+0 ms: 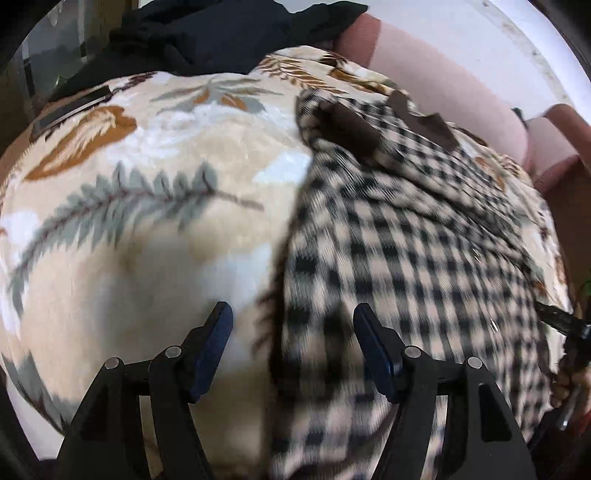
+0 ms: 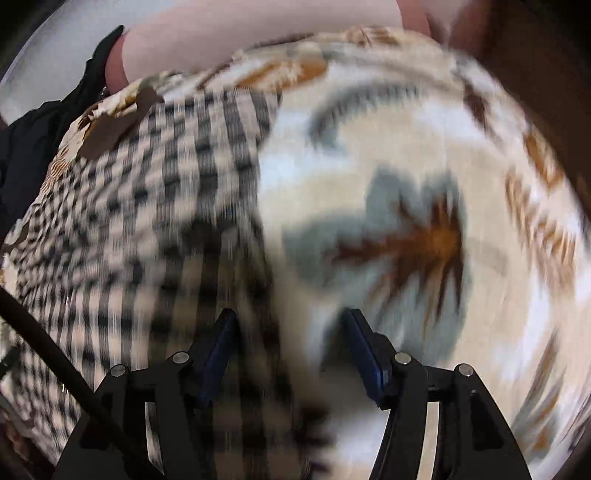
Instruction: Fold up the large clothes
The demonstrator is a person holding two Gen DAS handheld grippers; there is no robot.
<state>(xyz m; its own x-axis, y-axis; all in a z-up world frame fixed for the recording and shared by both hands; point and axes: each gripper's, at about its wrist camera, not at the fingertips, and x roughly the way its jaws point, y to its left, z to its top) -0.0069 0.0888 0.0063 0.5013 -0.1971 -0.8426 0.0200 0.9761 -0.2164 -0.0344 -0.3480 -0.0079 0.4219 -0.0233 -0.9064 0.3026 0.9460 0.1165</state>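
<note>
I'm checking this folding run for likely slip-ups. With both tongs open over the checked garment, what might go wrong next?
1. The left tongs straddle the checked garment edge where it lies on the leaf-print blanket; closing could pinch both layers.
2. The right tongs sit over the same boundary, with the same risk.
3. Both views are motion-blurred, so a fast grab may miss the edge.

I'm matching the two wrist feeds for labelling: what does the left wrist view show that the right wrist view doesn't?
Only the left wrist view shows the flat dark bar lying on the blanket and the big heap of dark clothing behind. Only the right wrist view shows the brown starburst leaf print. Both show the checked garment spread on the leaf-print blanket, and open grippers, left and right.
</note>
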